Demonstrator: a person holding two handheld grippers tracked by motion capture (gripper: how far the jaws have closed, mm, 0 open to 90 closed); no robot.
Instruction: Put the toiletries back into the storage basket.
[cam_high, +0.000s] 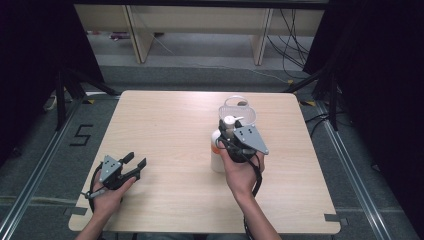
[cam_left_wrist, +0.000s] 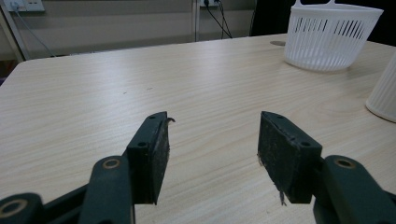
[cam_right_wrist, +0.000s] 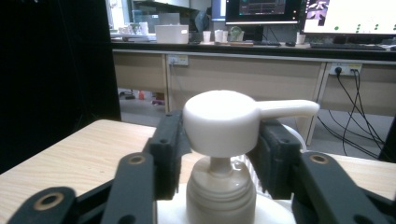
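A white pump bottle (cam_high: 217, 159) with an orange label stands upright right of the table's middle. My right gripper (cam_high: 230, 126) comes at it from the near side, level with its top. In the right gripper view the two black pads (cam_right_wrist: 168, 140) sit against either side of the round pump head (cam_right_wrist: 219, 119), whose spout points right, so my right gripper (cam_right_wrist: 219, 140) is shut on it. My left gripper (cam_high: 136, 160) rests low near the front left of the table, open, with nothing between its jaws (cam_left_wrist: 212, 140).
A white slatted plastic basket (cam_high: 238, 107) stands just behind the bottle, toward the table's (cam_high: 165, 120) far edge; the left gripper view shows the basket (cam_left_wrist: 327, 37) at upper right and the bottle's ribbed side (cam_left_wrist: 385, 93) at the right edge. Bare wood lies between the two hands.
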